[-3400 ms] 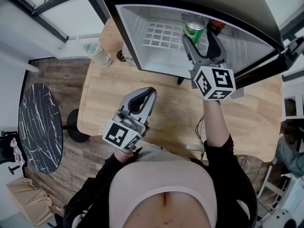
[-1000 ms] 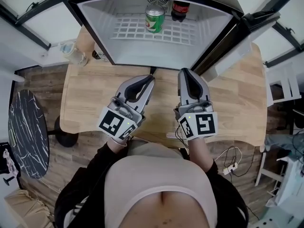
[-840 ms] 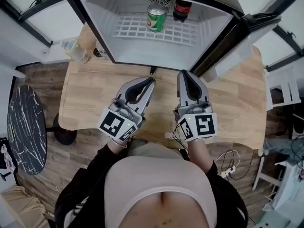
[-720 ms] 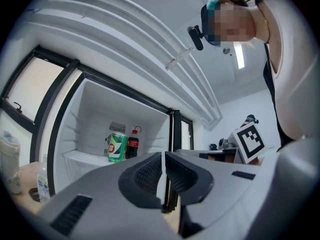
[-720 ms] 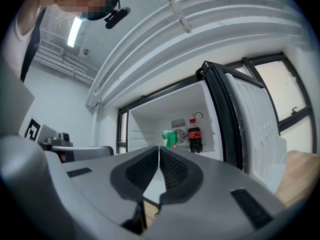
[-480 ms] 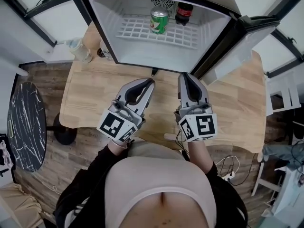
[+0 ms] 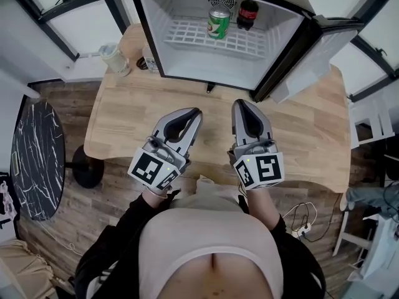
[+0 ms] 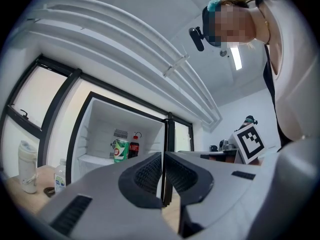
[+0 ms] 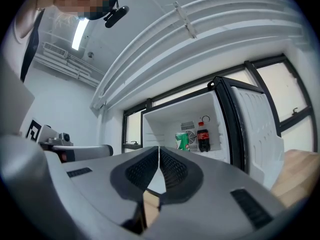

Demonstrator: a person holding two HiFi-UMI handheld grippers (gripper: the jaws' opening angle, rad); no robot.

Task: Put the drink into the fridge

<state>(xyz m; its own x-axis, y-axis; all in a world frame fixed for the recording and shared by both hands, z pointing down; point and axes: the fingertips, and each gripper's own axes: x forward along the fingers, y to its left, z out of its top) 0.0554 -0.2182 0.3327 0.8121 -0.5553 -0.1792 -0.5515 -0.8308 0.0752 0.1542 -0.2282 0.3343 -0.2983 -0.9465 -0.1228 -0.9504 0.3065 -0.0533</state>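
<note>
Pulled the right gripper (image 7: 240,103) back over the worktop's (image 7: 124,120) near edge, fingers closed and empty; can (image 7: 219,23) now in fridge (image 7: 212,70), likely done.

Bare surface (image 7: 134,108) leads to the open fridge (image 7: 153,39), its door (image 7: 312,52) standing out at the right. Only a can (image 7: 219,23) and a bottle (image 7: 247,14) crowd the back of the shelf (image 7: 190,35).

The left gripper (image 8: 163,156) has its jaws pressed together with nothing between them. Beyond them stands the open fridge (image 8: 100,129). Inside the fridge, a green can (image 8: 119,150) sits just beside a dark soda bottle (image 8: 133,150). Left of the fridge, on the table (image 8: 12,196), stand what looks like a lidded cup (image 8: 27,166) and a small bottle (image 8: 60,181). Right of the fridge, a marker cube (image 8: 250,142) shows.
</note>
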